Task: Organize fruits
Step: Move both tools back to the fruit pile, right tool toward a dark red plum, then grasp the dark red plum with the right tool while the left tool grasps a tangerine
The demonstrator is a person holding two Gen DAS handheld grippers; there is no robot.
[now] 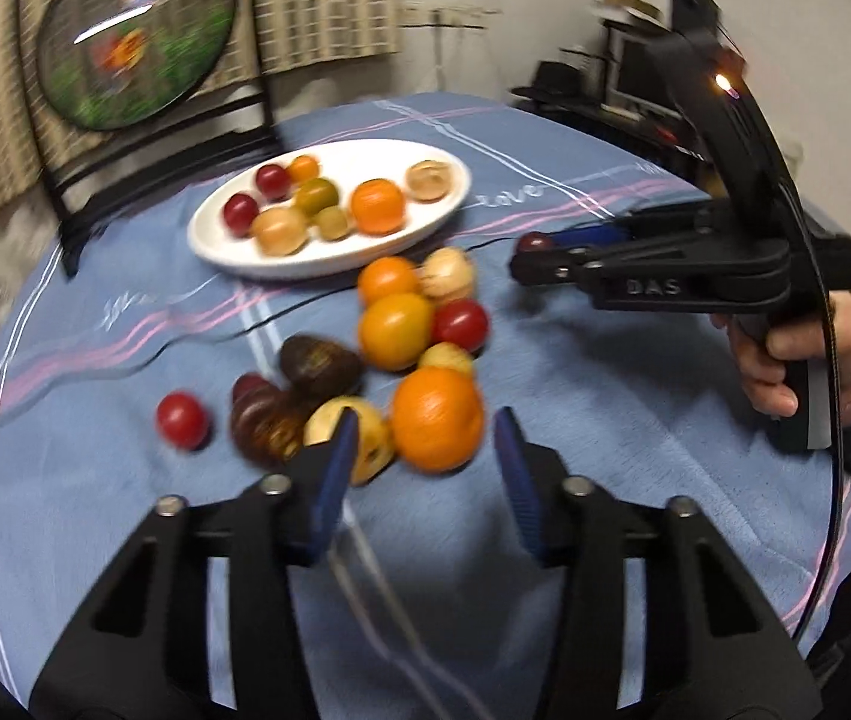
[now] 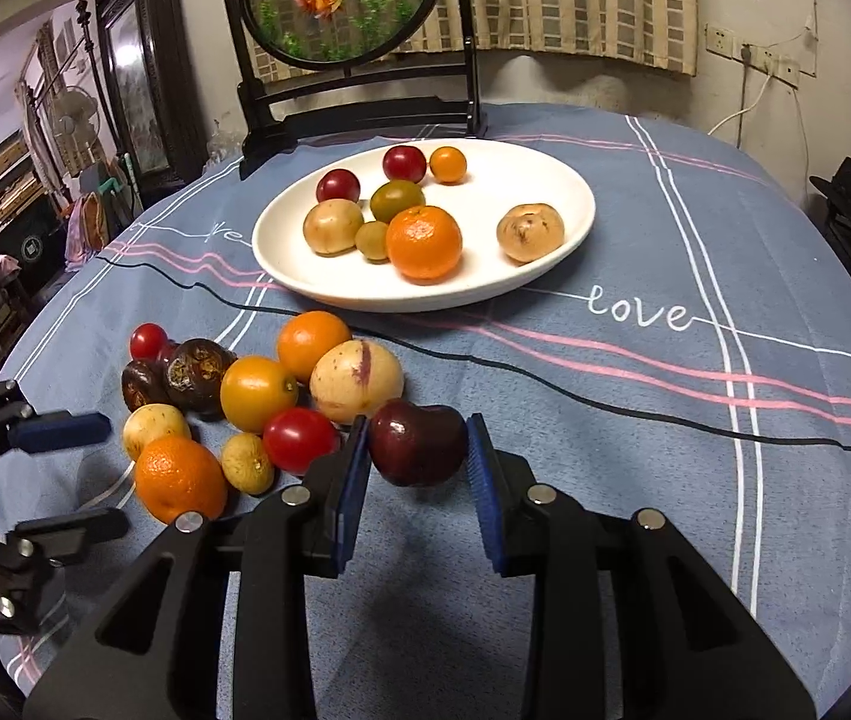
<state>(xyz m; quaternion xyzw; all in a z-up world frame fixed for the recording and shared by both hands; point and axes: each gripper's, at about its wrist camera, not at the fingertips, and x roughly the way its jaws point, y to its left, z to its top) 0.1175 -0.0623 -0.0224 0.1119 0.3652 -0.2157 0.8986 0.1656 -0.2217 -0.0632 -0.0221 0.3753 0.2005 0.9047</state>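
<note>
Where the round worktop (image 2: 635, 420) spreads widest, a soft blue-grey cloth (image 2: 605, 228) with pink and white stripes and stitched "love" script covers it. Oval white plate (image 2: 317, 282), smooth glazed ceramic, far centre: holds a dimpled orange mandarin (image 2: 423, 242), two tan speckled round fruits, two glossy red ones, a green one and smaller pieces. Loose fruit pile (image 2: 257, 396), on the cloth nearer than the plate: mandarins, wrinkled dark-brown fruits, pale yellow ovals, shiny red tomatoes. Right gripper (image 2: 419, 468), black plastic with ribbed blue pads: clamped on a glossy dark-red plum (image 2: 416, 441), just beside the pile, short of the plate. Left gripper (image 1: 425, 468), same make: jaws apart, nothing between them, nearest a large orange (image 1: 437, 420). Thin black cable (image 2: 545, 384) crosses the cloth.
</note>
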